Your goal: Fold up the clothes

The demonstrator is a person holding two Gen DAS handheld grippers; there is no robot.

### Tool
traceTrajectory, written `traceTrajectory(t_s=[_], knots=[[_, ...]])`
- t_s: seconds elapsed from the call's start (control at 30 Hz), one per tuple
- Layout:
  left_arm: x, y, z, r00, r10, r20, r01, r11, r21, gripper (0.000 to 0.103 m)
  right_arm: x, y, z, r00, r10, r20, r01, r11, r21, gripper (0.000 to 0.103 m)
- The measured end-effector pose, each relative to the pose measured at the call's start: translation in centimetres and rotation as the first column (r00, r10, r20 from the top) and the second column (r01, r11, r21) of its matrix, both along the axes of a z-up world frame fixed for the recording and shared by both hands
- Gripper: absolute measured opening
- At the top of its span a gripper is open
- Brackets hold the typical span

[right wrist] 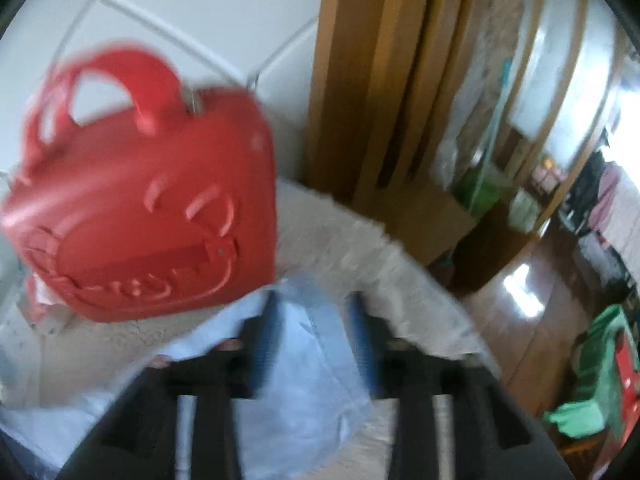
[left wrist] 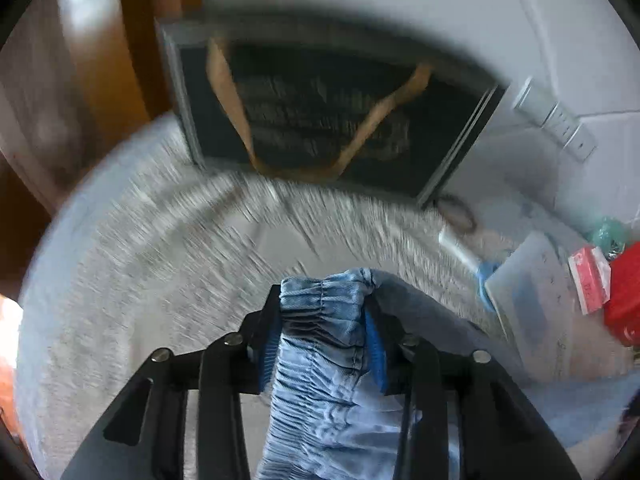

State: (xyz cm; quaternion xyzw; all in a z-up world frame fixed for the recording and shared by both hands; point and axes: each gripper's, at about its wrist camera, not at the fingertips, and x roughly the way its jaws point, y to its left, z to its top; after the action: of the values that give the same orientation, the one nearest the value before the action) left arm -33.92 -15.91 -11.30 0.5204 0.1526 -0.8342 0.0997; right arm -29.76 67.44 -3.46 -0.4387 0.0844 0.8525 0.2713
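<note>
My left gripper [left wrist: 325,300] is shut on the gathered elastic waistband of a light blue denim garment [left wrist: 320,364]. It holds it above a grey-white fuzzy cover [left wrist: 140,280], and the cloth hangs down between the fingers. In the right wrist view, my right gripper [right wrist: 314,312] has its blue pads on either side of the same pale blue garment [right wrist: 296,384], which lies between them over the white cover [right wrist: 400,280]. The view is blurred, and the jaws look closed on the cloth.
A dark bag with tan straps [left wrist: 320,120] stands at the back against the wall. A red handbag [right wrist: 136,200] sits close to the left of the right gripper. Papers and a red box [left wrist: 592,280] lie at the right. A wooden door frame [right wrist: 360,80] and floor lie beyond.
</note>
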Motion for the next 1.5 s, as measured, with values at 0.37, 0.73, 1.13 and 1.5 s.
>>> traceTrajectory(t_s=[0.37, 0.73, 1.13, 1.5], knots=[[8.8, -1.6, 0.0, 0.996, -0.065, 0.059, 0.065, 0.998, 0.007, 0.089, 8.8, -3.0, -2.9, 1.000, 0.018, 0.000, -0.017, 0.988, -0.154, 0.072], [16.5, 1.3, -6.0, 0.987, -0.101, 0.127, 0.093, 0.994, 0.065, 0.089, 28.7, -2.7, -6.7, 0.983, -0.140, 0.118, 0.169, 0.940, -0.297, 0.074], [16.6, 5.0, -7.7, 0.973, -0.149, 0.178, 0.161, 0.986, -0.055, 0.088, 39.6, 1.1, -11.9, 0.924, -0.281, 0.260, 0.351, 0.893, -0.281, 0.084], [21.0, 1.6, -1.8, 0.999, 0.001, 0.040, -0.002, 1.000, 0.024, 0.038, 34.4, -2.6, -7.1, 0.971, -0.089, 0.222, 0.132, 0.973, -0.188, 0.008]])
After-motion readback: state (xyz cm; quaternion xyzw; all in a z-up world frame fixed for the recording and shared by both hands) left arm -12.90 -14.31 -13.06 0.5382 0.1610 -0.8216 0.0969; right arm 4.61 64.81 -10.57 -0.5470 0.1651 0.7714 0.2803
